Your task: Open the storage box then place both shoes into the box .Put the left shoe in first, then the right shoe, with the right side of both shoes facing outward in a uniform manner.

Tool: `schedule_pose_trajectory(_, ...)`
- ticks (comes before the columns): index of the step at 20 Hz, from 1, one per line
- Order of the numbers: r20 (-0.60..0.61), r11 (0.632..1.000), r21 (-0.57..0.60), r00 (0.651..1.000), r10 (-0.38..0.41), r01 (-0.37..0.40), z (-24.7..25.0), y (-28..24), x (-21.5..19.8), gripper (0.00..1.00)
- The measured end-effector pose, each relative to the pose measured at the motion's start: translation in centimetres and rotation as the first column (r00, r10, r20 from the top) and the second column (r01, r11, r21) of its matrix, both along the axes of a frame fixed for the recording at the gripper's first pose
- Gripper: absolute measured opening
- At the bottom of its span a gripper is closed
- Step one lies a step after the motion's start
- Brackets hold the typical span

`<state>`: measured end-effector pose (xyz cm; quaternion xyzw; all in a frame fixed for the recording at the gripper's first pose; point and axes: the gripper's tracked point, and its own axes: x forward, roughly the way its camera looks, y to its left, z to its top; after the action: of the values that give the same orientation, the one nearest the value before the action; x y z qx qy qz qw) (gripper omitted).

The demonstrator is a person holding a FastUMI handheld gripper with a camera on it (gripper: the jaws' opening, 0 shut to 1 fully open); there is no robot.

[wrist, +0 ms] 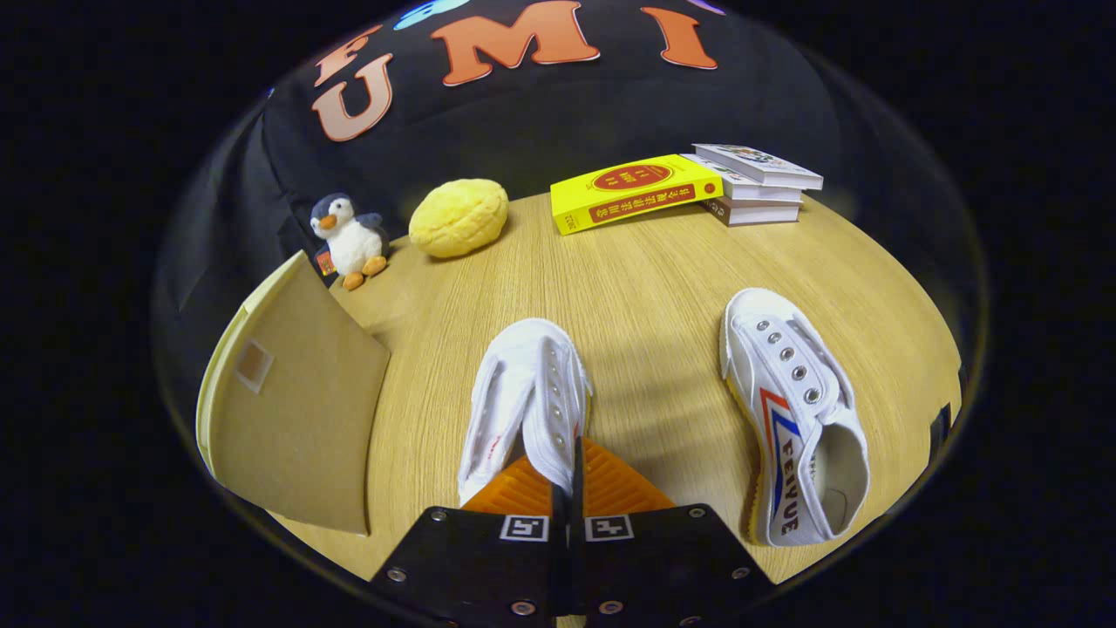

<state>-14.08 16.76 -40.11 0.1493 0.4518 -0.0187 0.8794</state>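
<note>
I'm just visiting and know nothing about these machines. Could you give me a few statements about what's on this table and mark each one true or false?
1. The tool has its fingers closed on a white shoe. True: both fingers pinch the shoe's side wall.
2. The second white shoe already sits inside the box. False: it lies on the wooden table, off to one side of the fingers.
3. A plush penguin stands beside a yellow bun-shaped toy. True.
4. The yellow book lies on top of the stack of books. False: it lies on the table, against the stack.
5. The cardboard box lid is closed flat. False: it stands raised.
</note>
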Motion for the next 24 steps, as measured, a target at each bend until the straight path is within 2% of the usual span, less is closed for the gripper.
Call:
schedule_pose_trajectory(7, 0.029, 0.997, -0.005, 0.996, -0.081, 0.081, 3.5, -0.3, 1.9, 0.01)
schedule_pose_trajectory(13, 0.115, 0.995, 0.0, 0.988, -0.101, 0.102, 10.3, 1.0, 4.6, 0.0)
schedule_pose_trajectory(18, 0.176, 0.998, 0.021, 0.983, -0.054, 0.051, 16.4, 5.4, 6.5, 0.0)
schedule_pose_trajectory(24, 0.209, 0.994, 0.079, 0.976, 0.059, -0.077, 20.6, 15.0, 7.6, 0.0)
